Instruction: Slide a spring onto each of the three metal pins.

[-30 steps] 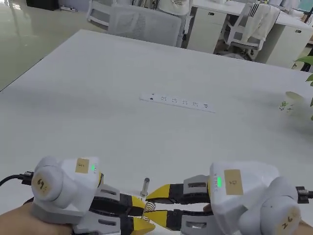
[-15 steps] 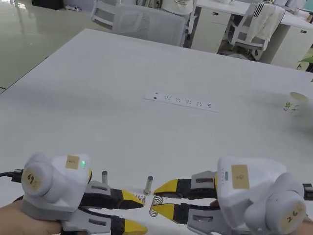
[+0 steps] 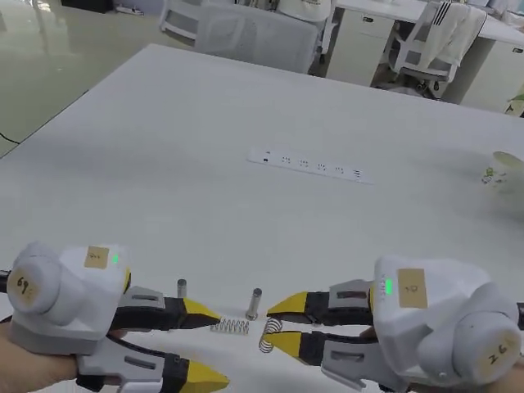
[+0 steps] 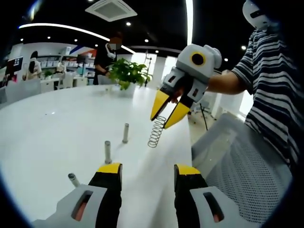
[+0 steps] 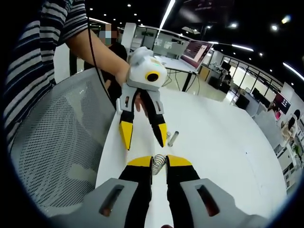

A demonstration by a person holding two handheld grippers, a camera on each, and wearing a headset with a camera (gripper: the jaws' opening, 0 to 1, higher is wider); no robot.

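Two short metal pins [image 3: 182, 286] [image 3: 255, 303] stand upright on the white table. The left gripper view shows all three pins [image 4: 126, 133] [image 4: 108, 151] [image 4: 73, 179] in a row. My right gripper [image 3: 282, 326] is shut on a small coil spring [image 3: 268, 334], which hangs from its yellow tips just right of the nearer pin; the same spring [image 5: 159, 161] sits between its jaws in the right gripper view. A second spring [image 3: 230, 326] lies flat on the table between the grippers. My left gripper [image 3: 202, 344] stands open, with nothing between its jaws.
A white power strip [image 3: 309, 166] lies across the middle of the table [image 3: 205, 164]. A paper cup [image 3: 501, 172] stands at the far right edge. Office chairs [image 3: 246, 37] stand beyond the far side. The near table edge runs just under both grippers.
My left gripper has drawn back to the left, leaving one spring lying on the table. The right gripper still holds its spring by the pin. The head camera has tilted a little.
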